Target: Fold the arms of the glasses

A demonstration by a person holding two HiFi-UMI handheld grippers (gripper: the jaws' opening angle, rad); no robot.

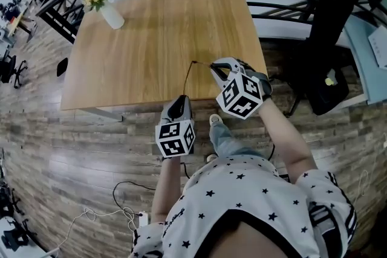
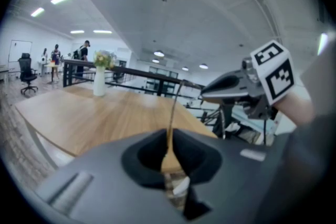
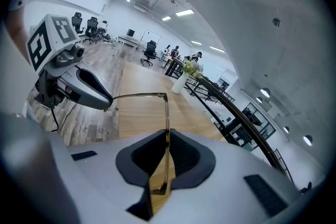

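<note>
Both grippers (image 1: 183,98) (image 1: 215,67) on the glasses (image 1: 188,74)

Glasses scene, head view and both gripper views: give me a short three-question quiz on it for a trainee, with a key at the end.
1. True or false: the glasses lie flat on the table.
2. What stands near the table's far left corner in the head view? A) a vase of flowers B) a laptop C) a mug
3. Which gripper has the front of the glasses between its fingers, and which has the end of an arm?
Key: 1. False: both grippers hold them off the table. 2. A. 3. The right gripper has the front; the left gripper has the arm's end.
</note>
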